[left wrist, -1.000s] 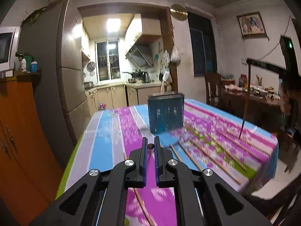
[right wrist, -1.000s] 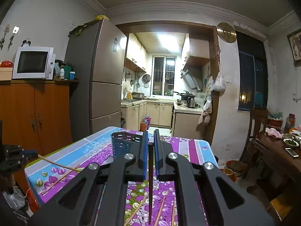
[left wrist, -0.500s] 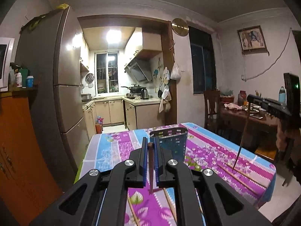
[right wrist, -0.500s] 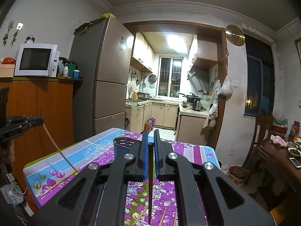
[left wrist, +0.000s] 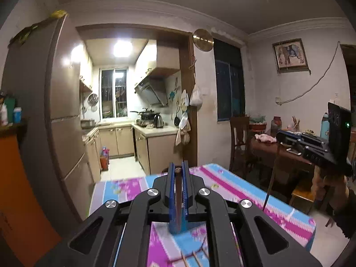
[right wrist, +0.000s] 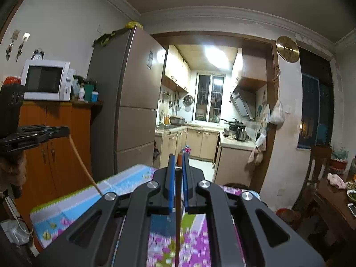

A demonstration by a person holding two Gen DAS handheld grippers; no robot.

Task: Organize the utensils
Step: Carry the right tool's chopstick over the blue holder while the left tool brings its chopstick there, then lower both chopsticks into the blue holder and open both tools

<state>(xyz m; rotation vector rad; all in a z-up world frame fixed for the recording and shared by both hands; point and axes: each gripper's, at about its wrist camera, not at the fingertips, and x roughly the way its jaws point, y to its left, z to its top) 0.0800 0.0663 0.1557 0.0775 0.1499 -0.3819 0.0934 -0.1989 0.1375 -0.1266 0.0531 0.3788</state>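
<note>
My left gripper (left wrist: 178,170) is shut on a brown chopstick (left wrist: 178,200) that hangs down between its pads, high above the flowered tablecloth (left wrist: 233,191). My right gripper (right wrist: 177,162) is shut on a dark chopstick (right wrist: 177,218) that also hangs straight down. The right gripper also shows in the left wrist view (left wrist: 278,136) with its chopstick (left wrist: 270,184); the left gripper shows in the right wrist view (right wrist: 66,131) with its pale chopstick (right wrist: 83,166). The blue utensil basket (right wrist: 161,222) is mostly hidden behind the gripper body. Loose chopsticks (left wrist: 191,257) lie on the cloth.
A tall fridge (right wrist: 131,102) and an orange cabinet (right wrist: 60,146) with a microwave (right wrist: 45,80) stand on the left. A kitchen doorway (left wrist: 133,120) lies behind the table. A wooden side table (left wrist: 287,153) with a chair (left wrist: 239,142) stands at the right.
Both grippers have risen and tilted up with their chopsticks. The table and the basket have dropped low in both views, and the basket has slipped behind the gripper bodies.
</note>
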